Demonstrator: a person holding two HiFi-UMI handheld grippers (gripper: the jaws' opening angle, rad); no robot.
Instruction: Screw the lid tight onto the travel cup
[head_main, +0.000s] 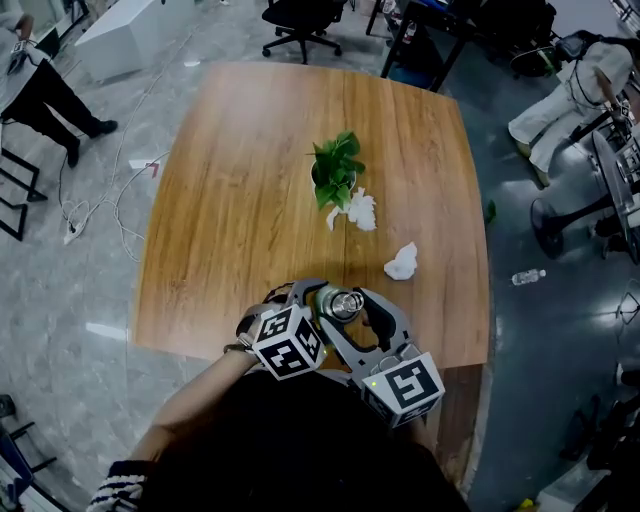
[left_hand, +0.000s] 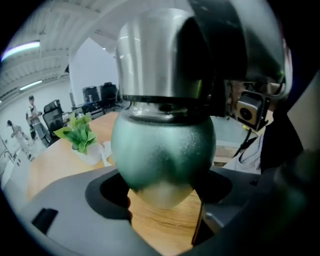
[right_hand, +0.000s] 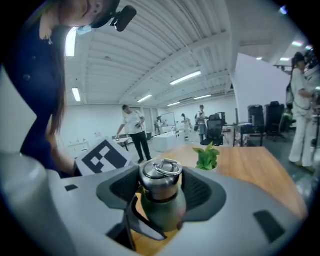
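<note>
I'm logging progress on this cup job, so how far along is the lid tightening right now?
Done: the lid already sits on the cup. In hand: the left hand-held gripper clamps the cup's green body and the right hand-held gripper grips the lid, above the table at its near edge. Left: the tightening turns; whether the lid is fully tight cannot be seen.

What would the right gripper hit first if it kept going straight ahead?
The steel lid of the travel cup, which sits between the right gripper's jaws. Past that, probably the small potted plant farther along the table.
</note>
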